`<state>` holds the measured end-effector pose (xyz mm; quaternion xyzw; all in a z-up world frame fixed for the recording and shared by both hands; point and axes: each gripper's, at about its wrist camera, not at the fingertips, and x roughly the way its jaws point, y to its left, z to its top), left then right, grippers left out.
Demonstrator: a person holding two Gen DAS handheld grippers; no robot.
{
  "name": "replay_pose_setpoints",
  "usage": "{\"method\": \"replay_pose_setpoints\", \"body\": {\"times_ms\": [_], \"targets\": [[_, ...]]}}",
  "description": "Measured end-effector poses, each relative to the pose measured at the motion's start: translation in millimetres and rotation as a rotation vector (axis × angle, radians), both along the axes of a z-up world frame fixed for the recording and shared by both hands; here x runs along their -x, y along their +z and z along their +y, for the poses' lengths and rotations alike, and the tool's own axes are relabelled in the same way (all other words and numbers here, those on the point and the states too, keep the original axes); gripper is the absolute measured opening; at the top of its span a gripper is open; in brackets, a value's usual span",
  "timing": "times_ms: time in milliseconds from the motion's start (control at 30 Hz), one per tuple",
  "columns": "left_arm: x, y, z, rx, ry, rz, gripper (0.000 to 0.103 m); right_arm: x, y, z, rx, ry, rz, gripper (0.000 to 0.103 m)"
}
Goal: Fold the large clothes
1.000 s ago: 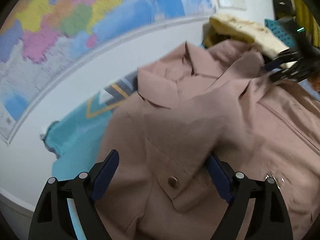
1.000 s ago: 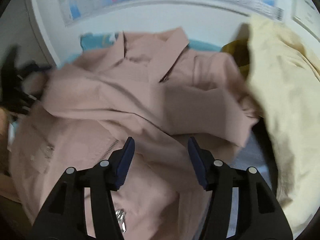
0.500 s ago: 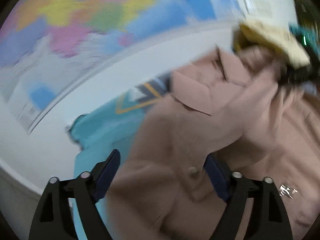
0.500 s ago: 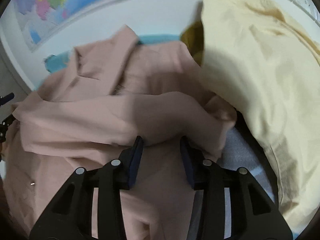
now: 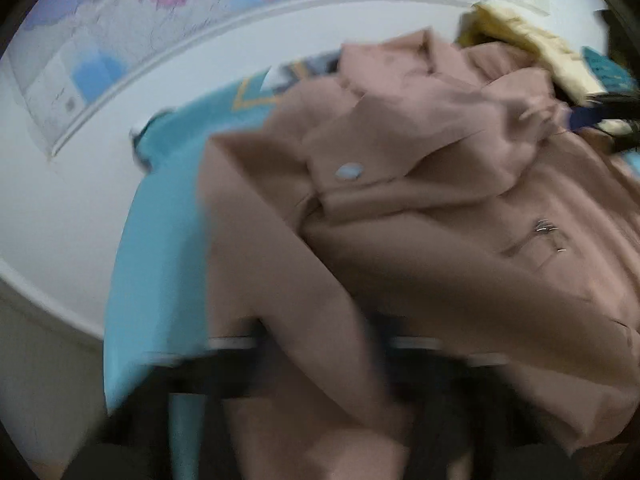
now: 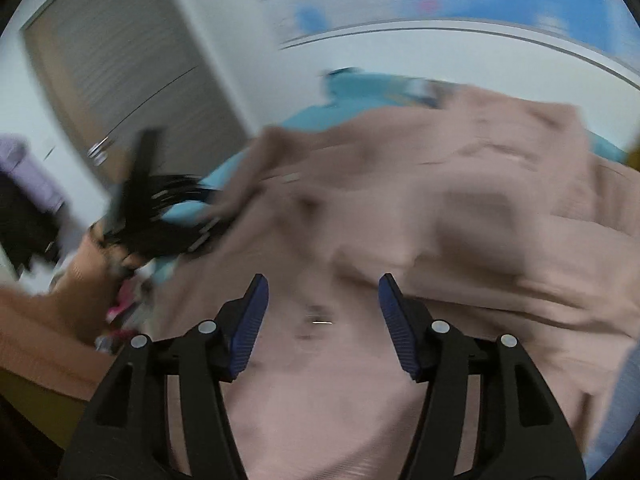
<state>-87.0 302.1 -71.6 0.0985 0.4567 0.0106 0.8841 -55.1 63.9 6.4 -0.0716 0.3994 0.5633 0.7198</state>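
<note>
While a dusty-pink jacket [image 5: 440, 240] lies spread over a turquoise cloth [image 5: 160, 248] beside a white wall with a coloured map [image 5: 120, 40], the left gripper [image 5: 320, 360], blurred at the bottom of its own view, is clamped shut on a fold of the jacket's fabric. Seen from its own camera, the right gripper [image 6: 322, 320] hovers above the jacket with its blue-padded jaws opening and nothing held between them. A pale yellow garment [image 5: 536, 52] lies behind the jacket.

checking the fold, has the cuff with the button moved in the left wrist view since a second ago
Yes: the buttoned cuff sits higher and further right, nearer the wall map.
</note>
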Motion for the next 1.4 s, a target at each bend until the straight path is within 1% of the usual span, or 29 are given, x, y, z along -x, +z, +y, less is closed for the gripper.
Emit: {"method": "replay_pose_setpoints", "body": {"times_ms": [67,167,200,233,300,367,433,467,533,567,600,667,733,767,800,833,867,933,967,1000,1067,1100,1167,1233,1267,1300,1333,1367,1400], "targets": [[2,13,16,0.067,0.039,-0.036,0.001,20,5,20,-0.031,0.095,0.013,0.057],[13,53,37,0.144,0.065,-0.136,0.001,43,12,50,-0.080,0.216,0.023,0.057],[17,67,40,0.159,0.065,-0.167,0.001,51,16,57,-0.090,0.242,0.023,0.061],[20,83,41,0.168,0.062,-0.193,0.001,59,19,68,-0.103,0.272,0.025,0.064],[23,101,36,0.164,0.055,-0.220,0.001,76,19,94,-0.125,0.316,0.026,0.083],[20,114,31,0.162,0.038,-0.228,0.001,90,11,119,-0.117,0.354,0.037,0.082],[14,121,24,0.168,0.025,-0.220,0.001,99,1,139,-0.080,0.347,0.010,0.082],[11,122,20,0.176,0.015,-0.213,0.001,105,-6,149,-0.068,0.337,-0.007,0.076],[6,124,13,0.179,0.010,-0.207,0.001,107,-16,164,-0.040,0.303,-0.012,0.057],[3,126,11,0.188,0.006,-0.208,0.001,106,-20,169,-0.027,0.299,0.011,0.028],[0,128,10,0.202,0.003,-0.207,0.001,104,-22,173,-0.034,0.304,0.054,0.002],[-6,132,4,0.211,-0.003,-0.216,0.002,97,-9,162,-0.097,0.324,0.108,0.002],[-7,143,6,0.231,0.003,-0.244,0.004,88,16,140,-0.155,0.336,0.103,0.002],[-6,153,7,0.268,-0.016,-0.268,0.012,77,37,120,-0.206,0.331,0.117,0.002],[-4,163,8,0.318,-0.048,-0.303,0.025,68,52,105,-0.234,0.317,0.108,0.002],[-1,173,10,0.363,-0.072,-0.337,0.033,57,69,87,-0.261,0.292,0.083,0.002],[5,187,11,0.407,-0.099,-0.396,0.044,43,88,64,-0.276,0.256,0.056,0.002],[13,202,8,0.427,-0.128,-0.481,0.046,19,108,32,-0.267,0.176,0.022,0.002],[13,204,6,0.430,-0.138,-0.500,0.047,11,113,19,-0.251,0.151,0.001,0.002],[12,205,3,0.424,-0.138,-0.513,0.048,-2,117,-2,-0.211,0.081,-0.042,0.002],[1,198,-5,0.406,-0.131,-0.481,0.048,-28,113,-31,-0.126,0.000,-0.073,0.002],[-10,188,-11,0.380,-0.118,-0.443,0.048,-39,104,-44,-0.075,-0.045,-0.064,0.002],[-29,165,-22,0.331,-0.109,-0.363,0.048,-58,77,-57,0.065,-0.106,-0.065,0.005],[-47,137,-34,0.288,-0.113,-0.278,0.048,-77,38,-66,0.148,-0.180,0.030,0.017],[-60,117,-41,0.281,-0.119,-0.213,0.048,-83,26,-70,0.193,-0.207,0.039,0.034],[-71,101,-47,0.274,-0.117,-0.162,0.048,-90,10,-77,0.230,-0.280,0.028,0.051],[-77,90,-50,0.260,-0.108,-0.132,0.047,-90,3,-83,0.228,-0.313,0.033,0.063],[-84,76,-56,0.218,-0.099,-0.105,0.047,-91,-3,-94,0.204,-0.351,0.054,0.072],[-89,66,-61,0.188,-0.107,-0.085,0.048,-93,-4,-104,0.168,-0.371,0.059,0.072]]}}
